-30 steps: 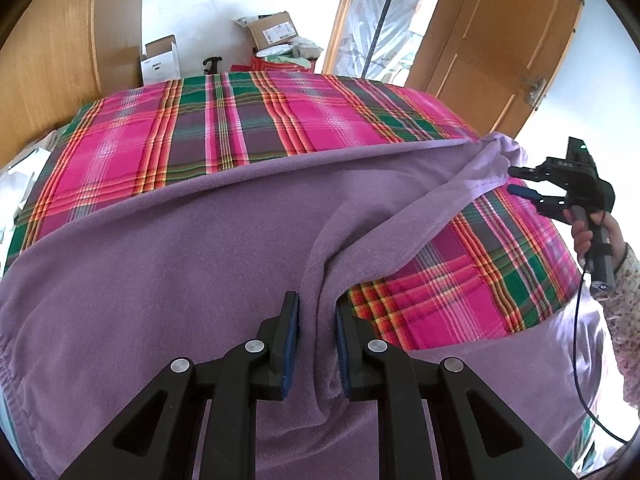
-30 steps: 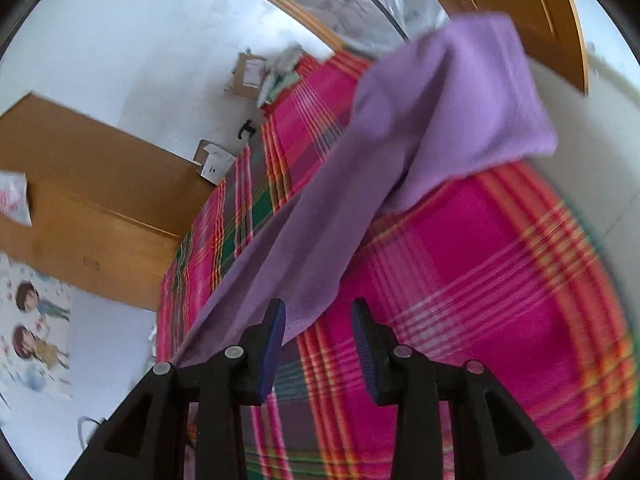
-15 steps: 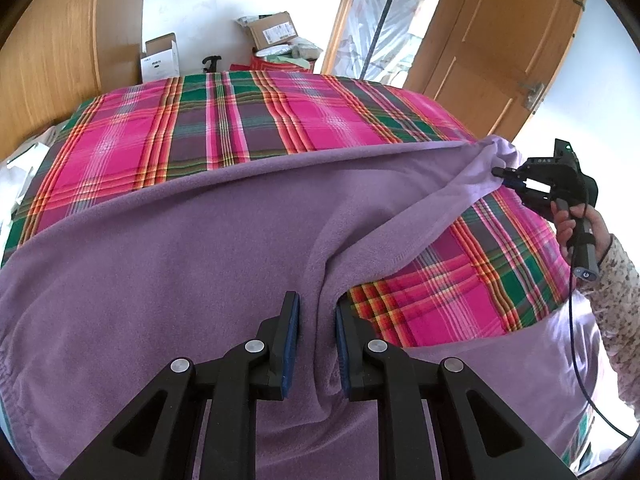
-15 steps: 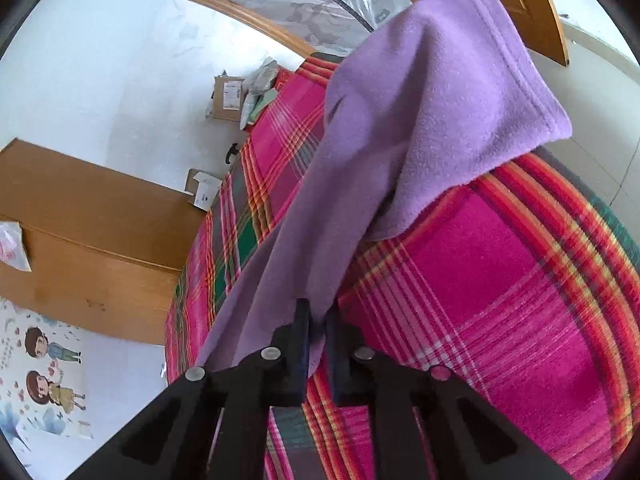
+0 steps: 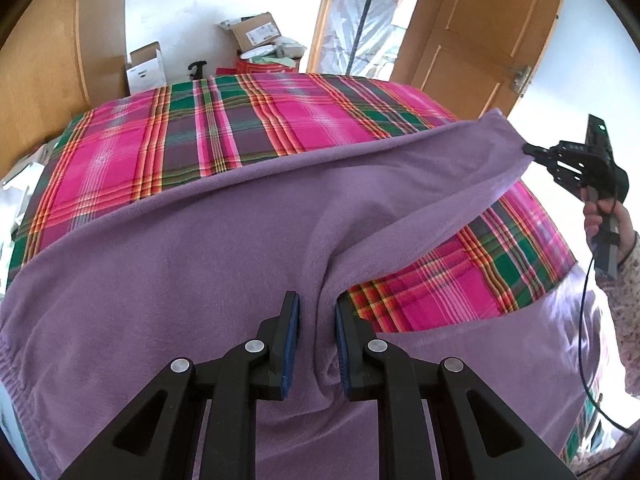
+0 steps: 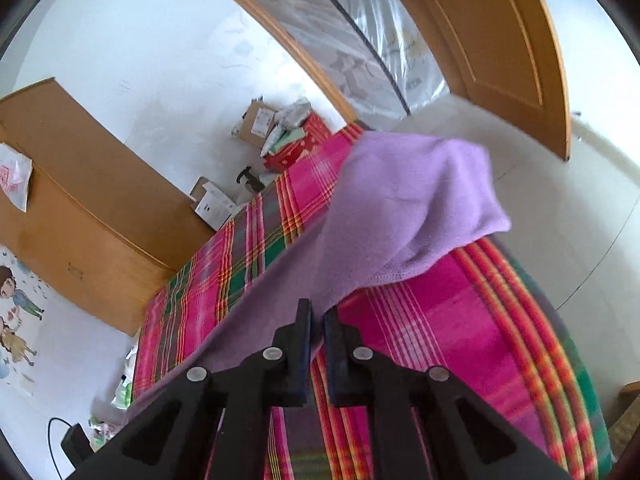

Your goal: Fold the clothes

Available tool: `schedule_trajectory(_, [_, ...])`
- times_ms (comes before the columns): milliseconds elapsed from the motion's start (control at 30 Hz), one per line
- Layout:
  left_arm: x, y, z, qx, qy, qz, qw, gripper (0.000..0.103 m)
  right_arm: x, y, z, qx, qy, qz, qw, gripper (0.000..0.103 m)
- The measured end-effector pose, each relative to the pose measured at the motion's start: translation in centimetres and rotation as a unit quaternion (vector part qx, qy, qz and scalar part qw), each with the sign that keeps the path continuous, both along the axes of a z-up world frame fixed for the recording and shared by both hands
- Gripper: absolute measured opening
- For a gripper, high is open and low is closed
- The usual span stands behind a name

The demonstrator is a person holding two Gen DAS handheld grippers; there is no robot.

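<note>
A large purple fleece garment [image 5: 200, 248] lies spread over a bed with a pink, green and orange plaid cover [image 5: 240, 128]. My left gripper [image 5: 316, 320] is shut on a bunched fold of the purple garment at the near edge. My right gripper [image 6: 316, 320] is shut on the garment's edge [image 6: 400, 208] and holds one end lifted above the bed; it also shows in the left wrist view [image 5: 532, 152] at the far right, held by a hand, with the fabric stretched from it.
Cardboard boxes [image 5: 256, 32] and a red box sit on the floor beyond the bed. A wooden wardrobe [image 6: 80, 184] stands at the left, a wooden door [image 5: 480, 28] at the back right. A black cable [image 5: 588, 320] hangs from the right gripper.
My right gripper closed on the garment's edge and lifted it up and outward to the right, pulling the fabric taut. My left gripper kept its grip and stayed in place.
</note>
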State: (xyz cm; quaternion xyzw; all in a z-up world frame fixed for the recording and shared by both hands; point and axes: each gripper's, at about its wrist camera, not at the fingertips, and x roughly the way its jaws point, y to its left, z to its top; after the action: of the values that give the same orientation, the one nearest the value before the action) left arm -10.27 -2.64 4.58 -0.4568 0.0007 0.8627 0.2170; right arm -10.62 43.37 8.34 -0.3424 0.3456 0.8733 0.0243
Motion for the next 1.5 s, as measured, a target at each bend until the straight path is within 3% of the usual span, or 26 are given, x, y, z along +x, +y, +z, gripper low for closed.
schedule_trajectory(233, [0.2,0.3,-0.4,-0.012,0.0,-0.049,0.9987,0.018,4.9,-0.8,-0.6,0.028,-0.027,-0.03,0.999,0.006])
schedule_trajectory(500, [0.7,0.3,-0.2,-0.016,0.007,-0.079,0.9967,0.018,5.3,-1.6,-2.1,0.063,-0.059,-0.037,0.996,0.006])
schedule_trajectory(567, [0.8,0.2,-0.1,-0.016,0.009,-0.085,0.9962,0.018,5.9,-2.2,-1.1,0.087,-0.04,-0.035,0.995,0.006])
schedule_trajectory(667, [1.0,0.0,-0.2,-0.011,0.008,-0.092,0.9957,0.018,6.8,-2.2,0.1,0.081,-0.017,-0.04,0.996,0.006])
schedule_trajectory(900, [1.1,-0.4,-0.3,0.003,0.001,-0.098,0.9951,0.018,6.5,-2.8,-2.2,0.102,-0.062,-0.035,0.992,0.006])
schedule_trajectory(1000, [1.6,-0.4,0.4,0.014,0.005,-0.111,0.9937,0.03,6.3,-2.5,-3.1,0.106,-0.081,-0.029,0.991,0.009])
schedule_trajectory(1067, [2.1,-0.7,1.1,0.032,0.007,-0.124,0.9918,0.043,6.2,-2.3,-3.4,0.121,-0.095,-0.023,0.988,0.016])
schedule_trajectory(1133, [2.8,-0.8,2.0,0.05,0.013,-0.142,0.9884,0.049,6.5,-2.2,-3.0,0.146,-0.095,-0.013,0.985,0.021])
schedule_trajectory(1233, [3.5,-0.6,3.3,0.069,0.029,-0.163,0.9838,0.05,7.1,-1.4,-2.7,0.148,-0.097,-0.003,0.984,0.027])
schedule_trajectory(1367, [2.6,1.3,4.4,0.066,0.042,-0.166,0.983,0.053,8.6,-0.4,-1.6,0.148,-0.071,0.013,0.986,0.028])
schedule_trajectory(1500, [1.4,4.5,4.7,0.064,0.048,-0.189,0.9787,0.053,9.7,2.5,-0.3,0.13,-0.033,-0.026,0.991,0.028])
